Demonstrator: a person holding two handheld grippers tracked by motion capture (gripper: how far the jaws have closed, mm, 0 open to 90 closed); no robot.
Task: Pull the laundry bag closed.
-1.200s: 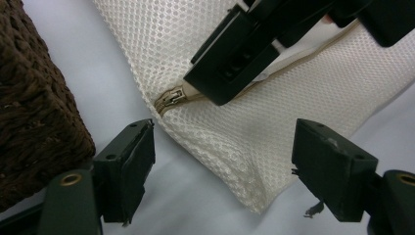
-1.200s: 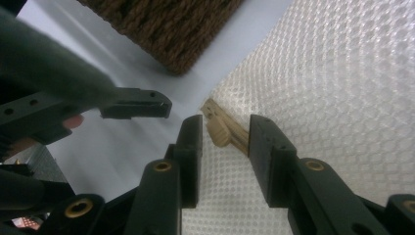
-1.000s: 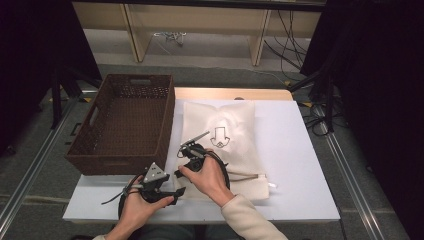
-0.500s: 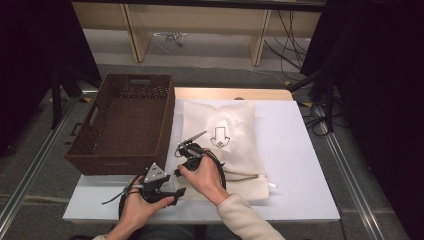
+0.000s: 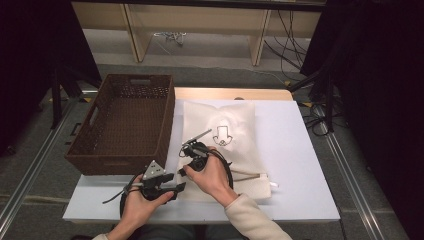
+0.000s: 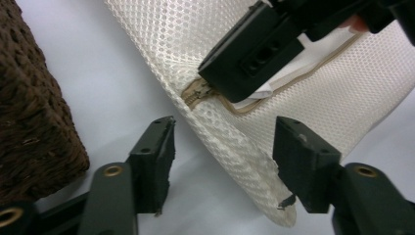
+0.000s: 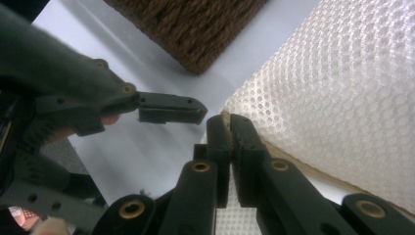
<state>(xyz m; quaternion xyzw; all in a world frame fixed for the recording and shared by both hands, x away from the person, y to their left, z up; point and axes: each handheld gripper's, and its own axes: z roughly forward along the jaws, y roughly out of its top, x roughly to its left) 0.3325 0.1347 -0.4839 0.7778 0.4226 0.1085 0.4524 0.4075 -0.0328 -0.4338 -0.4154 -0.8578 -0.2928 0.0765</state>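
So the white mesh laundry bag (image 5: 220,145) is lying flat on the white counter (image 5: 295,165), just to the right of the brown wicker basket (image 5: 122,125), with its zipper end toward the person. The right gripper (image 5: 192,150) sits down at the bag's near left corner, jaws pinched together right at the zipper (image 6: 195,95) end; whether they've actually got the zipper pull can't be told, it's hidden behind the jaws. The left gripper (image 6: 222,156) sits just beside it at the bag's corner, jaws apart and straddling the mesh edge without pressing on it, though they've just been closing in. The basket's corner is close by on the left.
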